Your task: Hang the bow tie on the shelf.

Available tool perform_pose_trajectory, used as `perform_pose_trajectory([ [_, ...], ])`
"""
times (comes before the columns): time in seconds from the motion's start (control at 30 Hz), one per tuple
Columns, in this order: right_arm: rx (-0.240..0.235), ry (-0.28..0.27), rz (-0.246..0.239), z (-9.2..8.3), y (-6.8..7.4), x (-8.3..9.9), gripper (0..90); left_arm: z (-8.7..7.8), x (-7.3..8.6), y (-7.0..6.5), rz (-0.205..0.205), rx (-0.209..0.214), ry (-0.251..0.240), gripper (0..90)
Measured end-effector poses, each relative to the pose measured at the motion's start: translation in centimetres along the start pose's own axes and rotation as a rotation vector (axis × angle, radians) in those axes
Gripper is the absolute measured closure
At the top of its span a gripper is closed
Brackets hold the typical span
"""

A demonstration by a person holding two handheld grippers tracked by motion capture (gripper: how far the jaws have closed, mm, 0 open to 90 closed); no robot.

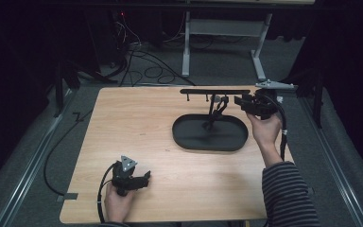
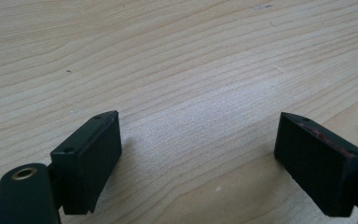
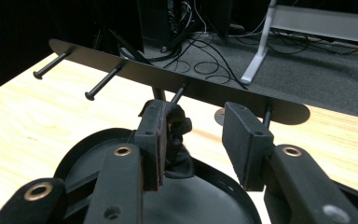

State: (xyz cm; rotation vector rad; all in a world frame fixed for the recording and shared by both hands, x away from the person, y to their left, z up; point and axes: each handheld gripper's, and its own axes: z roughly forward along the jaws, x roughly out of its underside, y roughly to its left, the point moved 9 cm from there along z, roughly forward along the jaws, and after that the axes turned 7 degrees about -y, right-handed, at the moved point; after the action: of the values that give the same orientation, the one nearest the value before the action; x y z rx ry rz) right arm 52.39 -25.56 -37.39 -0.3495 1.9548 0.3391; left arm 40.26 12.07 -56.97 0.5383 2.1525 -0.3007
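A black stand has an oval tray base (image 1: pixel 179 137) and a thin post carrying a flat bar (image 1: pixel 215 91) with several pegs. A small dark looped item (image 1: pixel 220 106) hangs from a peg near the post, over the tray. My right gripper (image 1: pixel 238 100) is level at the bar's right end, pointing left at that item. In the right gripper view its jaws (image 3: pixel 193 126) stand apart and open. The dark item (image 3: pixel 177 122) lies just beyond the left jaw's tip, under the bar (image 3: pixel 168 77), and is not pinched. My left gripper (image 1: pixel 147 177) rests low on the table's front left, open (image 2: pixel 198 135) over bare wood.
The wooden table (image 1: pixel 137 127) ends just behind the bar. Beyond that edge are grey floor, cables (image 1: pixel 142 61) and a white frame's legs (image 1: pixel 186 52). A striped sleeve (image 1: pixel 288 194) comes in from the bottom right.
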Motion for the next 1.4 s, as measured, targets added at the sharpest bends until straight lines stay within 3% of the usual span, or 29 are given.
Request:
perform_pose_trajectory([
  [0.9,-0.035,-0.025,0.04,-2.9,-0.6,1.0,59.8,0.0,0.0,0.0,0.0,0.0,0.0,15.2],
  [1.0,-0.019,-0.025,0.025,-3.2,-0.8,1.1,59.7,0.0,0.0,0.0,0.0,0.0,0.0,15.2],
  [1.23,-0.026,-0.038,0.04,-3.9,-1.1,1.4,59.7,0.0,0.0,0.0,0.0,0.0,0.0,15.3],
  [1.4,-0.015,-0.028,0.008,-4.4,-0.9,2.0,59.5,0.0,0.0,0.0,0.0,0.0,0.0,15.3],
])
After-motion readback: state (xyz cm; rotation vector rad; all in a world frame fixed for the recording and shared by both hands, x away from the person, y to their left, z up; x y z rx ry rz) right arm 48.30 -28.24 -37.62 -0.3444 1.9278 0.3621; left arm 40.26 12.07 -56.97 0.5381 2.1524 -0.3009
